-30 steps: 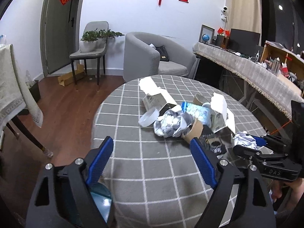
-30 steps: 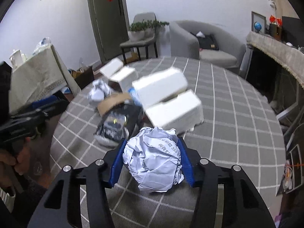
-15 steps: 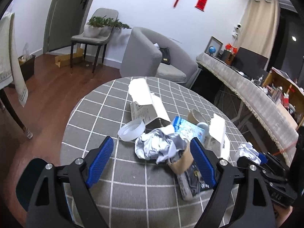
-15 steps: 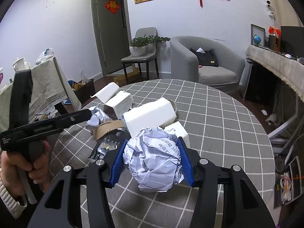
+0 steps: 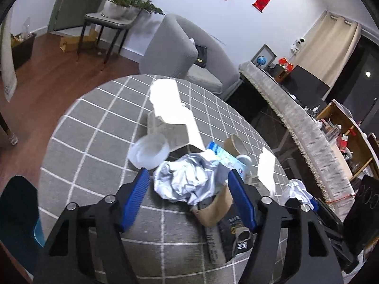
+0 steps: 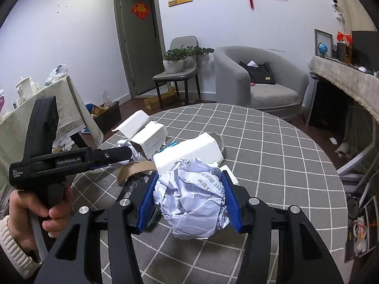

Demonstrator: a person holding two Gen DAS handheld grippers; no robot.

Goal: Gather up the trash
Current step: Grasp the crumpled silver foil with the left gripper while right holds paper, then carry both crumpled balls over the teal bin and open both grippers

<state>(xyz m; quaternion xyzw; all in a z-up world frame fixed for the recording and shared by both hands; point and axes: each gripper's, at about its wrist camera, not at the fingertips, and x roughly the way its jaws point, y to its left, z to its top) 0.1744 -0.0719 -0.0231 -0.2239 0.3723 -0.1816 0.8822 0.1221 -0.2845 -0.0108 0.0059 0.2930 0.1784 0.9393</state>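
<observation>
r gripper point(image 6: 189, 201) is clamped on a crumpled white paper ball point(image 6: 193, 198) w/ printed text; both blue pads press into its sides and it sits lifted above the grey checked tablecloth point(image 6: 284, 165). l gripper point(image 5: 189, 198) has its jaws partway apart, just been closing in, w/ a crumpled silver-white wrapper point(image 5: 184, 182) between the blue pads. left pad stands a bit off the wrapper; the right pad's contact can't be told, so no firm grip is seen. wrapper lies on the table in the trash pile.

just past the wrapper: a clear plastic lid point(image 5: 149, 151) to its left, an open white carton point(image 5: 170, 116) w/ flap up behind it, a blue-white packet point(image 5: 225, 156) and a brown cardboard tube point(image 5: 236, 143) to the right. a torn brown cardboard strip point(image 5: 213, 209) and a dark printed pouch point(image 5: 234, 234) lie nearer, under the right finger. another white box point(image 5: 266, 168) sits further right.

in the r wrist view a person's hand point(image 6: 40, 203) w/ a cream knit cuff holds the l gripper's black handle at the left edge. past the paper ball lie a long white box point(image 6: 189, 153) and the open carton.

beyond the round table: grey armchair point(image 6: 258, 78), chair w/ potted plants point(image 6: 180, 59), door point(image 6: 137, 40).
</observation>
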